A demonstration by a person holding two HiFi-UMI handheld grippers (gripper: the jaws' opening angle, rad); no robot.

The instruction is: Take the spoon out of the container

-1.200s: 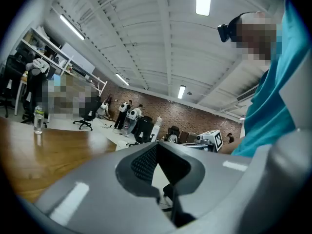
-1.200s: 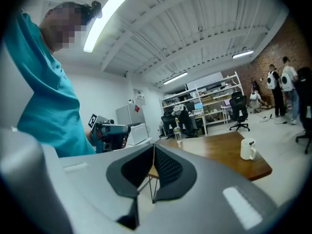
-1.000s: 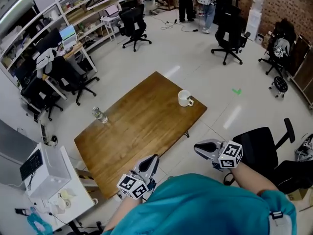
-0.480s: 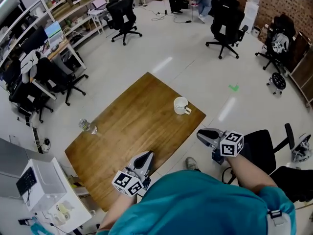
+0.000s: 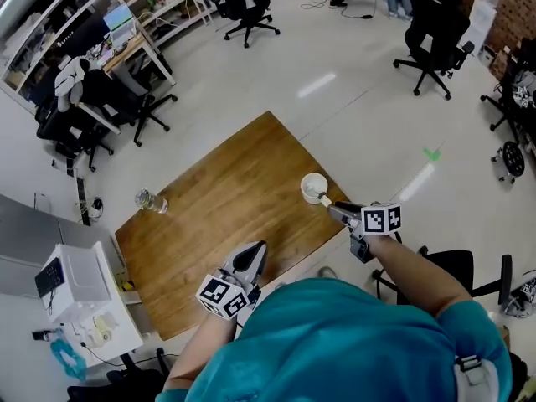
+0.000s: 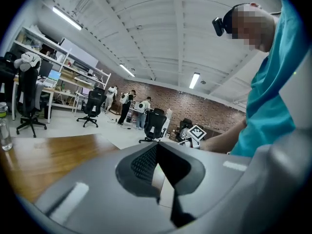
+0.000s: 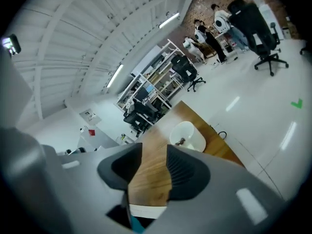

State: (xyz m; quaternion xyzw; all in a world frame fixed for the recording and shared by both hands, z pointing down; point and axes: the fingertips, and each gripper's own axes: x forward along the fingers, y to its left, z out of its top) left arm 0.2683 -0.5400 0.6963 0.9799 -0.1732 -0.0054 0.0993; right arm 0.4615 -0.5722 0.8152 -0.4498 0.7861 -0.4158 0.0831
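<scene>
The white cup (image 5: 313, 187) stands near the far right edge of the tabletop (image 5: 226, 208). My right gripper (image 5: 332, 209) is right next to it, with the tips just beside the side that faces me. They do not look like they touch it, but I can't be sure from above.

In the right gripper view, the cup (image 7: 190, 133) sits just past the right gripper (image 7: 153, 152). It is a little up and to the right of the gap between the fingers. A small dark thing shows inside it. I think that is the spoon (image 7: 181, 141). It is too small for me to tell which way its handle points.

The right fingers are opening now. The gap between them is wide, and nothing is in it. I only see the brown wood through it.

My left gripper (image 5: 258, 251) is over the near edge of the tabletop, well apart from the cup. In the left gripper view its fingers are pressed together at the tips and hold nothing (image 6: 156, 147).

So the right gripper is the closer one. I think it has to go a bit forward and to the right, over the rim, and then down into the cup to reach the spoon.
</scene>
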